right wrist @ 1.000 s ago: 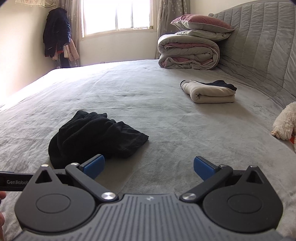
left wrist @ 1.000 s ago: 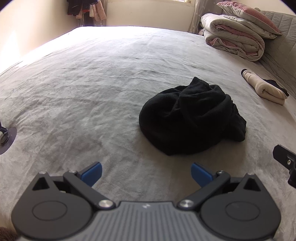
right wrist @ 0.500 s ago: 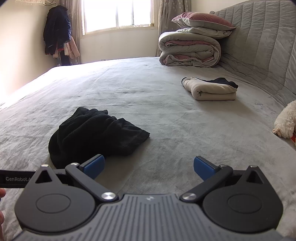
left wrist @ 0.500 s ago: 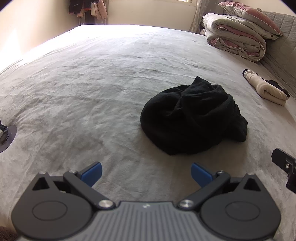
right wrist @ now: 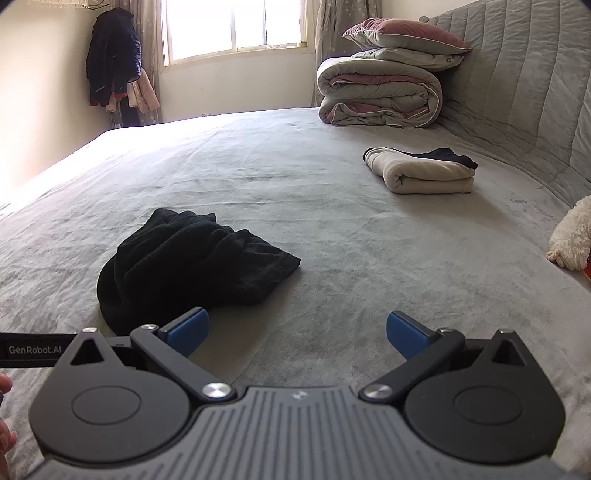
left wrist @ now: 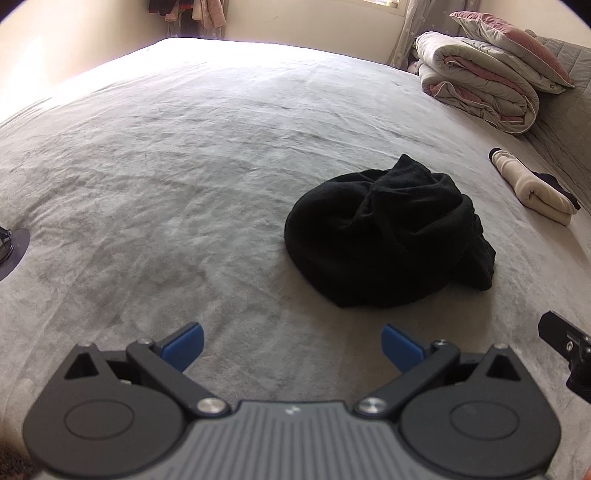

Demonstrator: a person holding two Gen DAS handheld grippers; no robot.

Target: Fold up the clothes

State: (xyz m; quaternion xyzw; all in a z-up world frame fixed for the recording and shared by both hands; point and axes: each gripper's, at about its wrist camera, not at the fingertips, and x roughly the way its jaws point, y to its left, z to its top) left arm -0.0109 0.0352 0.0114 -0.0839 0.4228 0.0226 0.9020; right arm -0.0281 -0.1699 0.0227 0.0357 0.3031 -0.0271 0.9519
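My left gripper (left wrist: 291, 341) is spread wide, nothing in it, over bare bed cover; my right gripper (right wrist: 297, 330) is just as wide and also empty. The black garment (left wrist: 384, 236) lies crumpled on the grey bed cover (left wrist: 166, 177), ahead and right of my left gripper, ahead and left of my right one, with its near edge just behind the right gripper's left blue pad (right wrist: 188, 330). Only the right view shows the window (right wrist: 236, 26), hanging jackets (right wrist: 114, 59) and a white plush toy (right wrist: 570, 232) at the right edge. Only the left view shows a dark disc (left wrist: 11, 251) at the left edge. Open cover to the left and far side. Folded cream garment (right wrist: 421, 173) and folded duvet (right wrist: 380, 96) lie far right, well apart. The heap's flat tail points right in the right view; I cannot tell its long axis.
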